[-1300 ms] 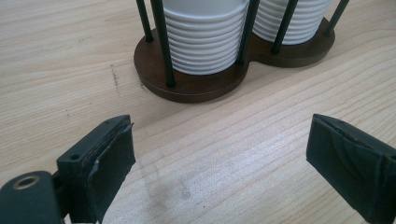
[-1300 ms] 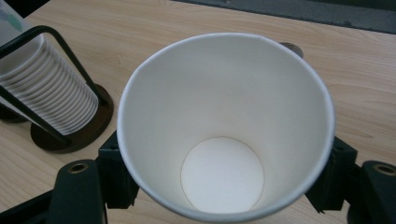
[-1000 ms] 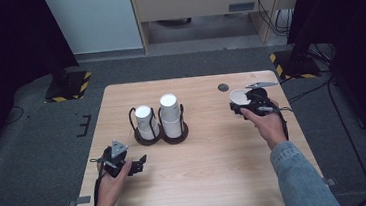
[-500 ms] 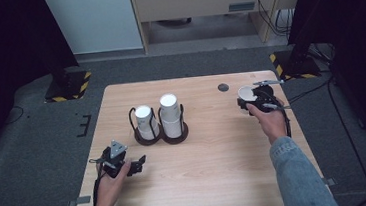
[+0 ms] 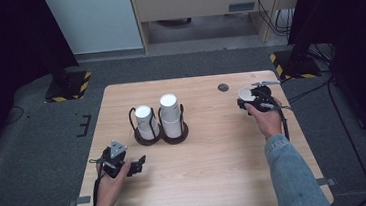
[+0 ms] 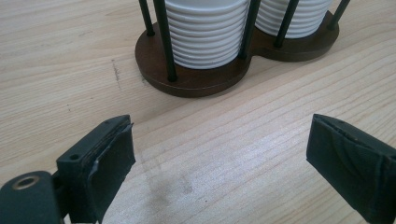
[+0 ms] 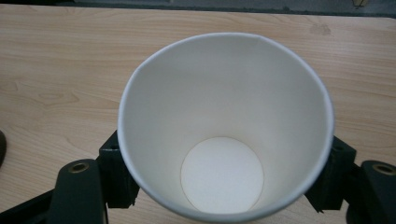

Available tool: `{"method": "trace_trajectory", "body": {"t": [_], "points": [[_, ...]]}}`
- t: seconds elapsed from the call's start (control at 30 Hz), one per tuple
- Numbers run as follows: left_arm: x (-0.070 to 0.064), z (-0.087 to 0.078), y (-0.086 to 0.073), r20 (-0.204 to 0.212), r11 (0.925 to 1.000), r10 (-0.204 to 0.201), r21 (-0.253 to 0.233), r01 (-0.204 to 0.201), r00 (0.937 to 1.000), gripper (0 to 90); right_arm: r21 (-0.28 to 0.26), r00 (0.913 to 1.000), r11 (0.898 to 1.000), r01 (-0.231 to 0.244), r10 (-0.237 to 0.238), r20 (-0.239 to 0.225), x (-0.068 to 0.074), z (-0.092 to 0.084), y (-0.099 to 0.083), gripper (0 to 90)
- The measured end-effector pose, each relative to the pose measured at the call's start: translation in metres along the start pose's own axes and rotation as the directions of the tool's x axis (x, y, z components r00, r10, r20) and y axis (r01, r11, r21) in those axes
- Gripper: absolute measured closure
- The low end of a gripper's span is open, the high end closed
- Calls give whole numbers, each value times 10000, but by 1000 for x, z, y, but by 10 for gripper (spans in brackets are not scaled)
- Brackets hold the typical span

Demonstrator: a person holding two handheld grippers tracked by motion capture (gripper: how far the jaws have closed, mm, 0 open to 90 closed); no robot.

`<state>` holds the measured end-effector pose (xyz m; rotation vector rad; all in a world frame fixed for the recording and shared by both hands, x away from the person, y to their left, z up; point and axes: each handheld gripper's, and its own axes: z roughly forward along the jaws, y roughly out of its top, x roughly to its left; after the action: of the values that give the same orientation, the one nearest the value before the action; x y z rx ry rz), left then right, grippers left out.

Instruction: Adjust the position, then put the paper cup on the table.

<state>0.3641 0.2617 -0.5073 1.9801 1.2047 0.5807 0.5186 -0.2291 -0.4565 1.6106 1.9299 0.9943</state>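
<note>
High view: the right gripper (image 5: 252, 98) sits at the table's (image 5: 217, 175) far right, jaws clamped on the sides of a white paper cup (image 7: 224, 126), mouth toward its camera. The left gripper (image 5: 137, 166), near left, has jaws spread wide with nothing between them, facing the holder (image 6: 196, 79) with two stacks of cups (image 5: 170, 115).

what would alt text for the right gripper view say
A white paper cup, empty and seen from above, is clamped between the right gripper's two black fingers. Under it lies a light wooden table.
</note>
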Motion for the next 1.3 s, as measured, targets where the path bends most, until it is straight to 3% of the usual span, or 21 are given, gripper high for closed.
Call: {"method": "trace_trajectory", "body": {"t": [0.8,1.2,1.3], "points": [[-1,0,-1,-38,10000,-20,82,21,10000,70,199,9995,9994,-294,291,156,-4,13,-14,276],[0,1,-2,-50,10000,-49,79,49,10000,69,328,9993,9987,-379,376,79,-3,22,-31,270],[0,1,-2,-60,9999,-78,117,79,10000,69,569,9999,9983,-121,115,95,-2,24,-33,262]]}}
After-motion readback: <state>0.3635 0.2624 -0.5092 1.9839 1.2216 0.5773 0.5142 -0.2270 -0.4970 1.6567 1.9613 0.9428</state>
